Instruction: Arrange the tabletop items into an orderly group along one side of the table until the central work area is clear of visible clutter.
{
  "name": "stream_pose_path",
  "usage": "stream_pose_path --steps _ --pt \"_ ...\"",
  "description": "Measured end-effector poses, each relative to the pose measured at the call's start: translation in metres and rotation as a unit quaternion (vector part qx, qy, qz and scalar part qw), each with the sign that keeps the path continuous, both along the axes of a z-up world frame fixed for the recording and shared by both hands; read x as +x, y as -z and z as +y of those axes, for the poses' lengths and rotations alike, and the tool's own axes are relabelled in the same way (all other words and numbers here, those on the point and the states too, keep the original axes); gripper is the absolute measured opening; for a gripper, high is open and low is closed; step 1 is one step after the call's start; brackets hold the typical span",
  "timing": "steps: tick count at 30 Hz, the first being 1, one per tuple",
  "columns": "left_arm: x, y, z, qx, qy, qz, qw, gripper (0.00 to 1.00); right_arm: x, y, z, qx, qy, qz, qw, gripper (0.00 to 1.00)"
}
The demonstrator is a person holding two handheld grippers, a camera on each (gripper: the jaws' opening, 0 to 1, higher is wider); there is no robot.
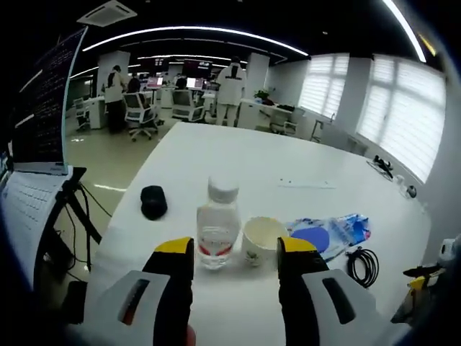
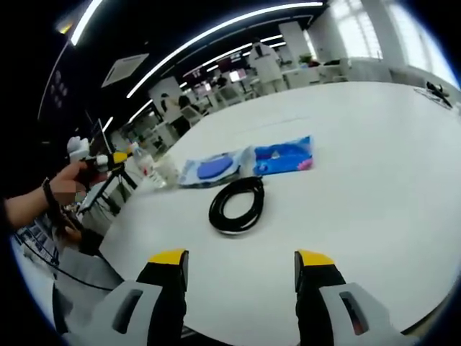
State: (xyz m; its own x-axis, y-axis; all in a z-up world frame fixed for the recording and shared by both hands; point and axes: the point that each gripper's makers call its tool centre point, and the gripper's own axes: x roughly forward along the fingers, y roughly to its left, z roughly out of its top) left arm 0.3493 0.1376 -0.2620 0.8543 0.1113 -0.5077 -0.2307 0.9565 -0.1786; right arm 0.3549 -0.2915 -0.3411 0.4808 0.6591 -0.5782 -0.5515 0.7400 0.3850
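Tabletop items cluster near one edge of the white table [image 1: 288, 158]: a clear water bottle [image 1: 218, 223] with a white cap, a pale paper cup [image 1: 262, 241] at its 3 o'clock, blue plastic packets [image 1: 333, 232], a coiled black cable [image 2: 236, 203] and a black puck [image 1: 153, 201]. Left gripper [image 1: 235, 252] and right gripper [image 2: 241, 263] hover with jaws apart, holding nothing.

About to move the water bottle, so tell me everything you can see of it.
The water bottle is small, clear plastic with a white cap and a label band with red low on its body. It stands upright on the white table, close beside the paper cup; whether they touch is unclear. The open left claw is in front of it, not gripping.
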Motion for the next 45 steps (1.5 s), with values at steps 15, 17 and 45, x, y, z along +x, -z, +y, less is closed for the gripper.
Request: stream_pose_path --steps 15,17,45 --pt "-0.051 0.011 -0.015 0.0 0.022 0.003 0.9998 0.49 0.01 -0.002 0.02 -0.011 -0.058 -0.001 0.9982 0.62" --pt "-0.059 0.009 -0.018 -0.001 0.022 0.0 0.9997 0.49 0.011 -0.001 0.024 -0.013 -0.066 -0.001 0.9977 0.62" --pt "-0.132 0.005 -0.047 0.007 0.027 -0.013 0.9995 0.52 -0.007 -0.002 0.039 -0.018 -0.105 -0.004 0.9943 0.64"
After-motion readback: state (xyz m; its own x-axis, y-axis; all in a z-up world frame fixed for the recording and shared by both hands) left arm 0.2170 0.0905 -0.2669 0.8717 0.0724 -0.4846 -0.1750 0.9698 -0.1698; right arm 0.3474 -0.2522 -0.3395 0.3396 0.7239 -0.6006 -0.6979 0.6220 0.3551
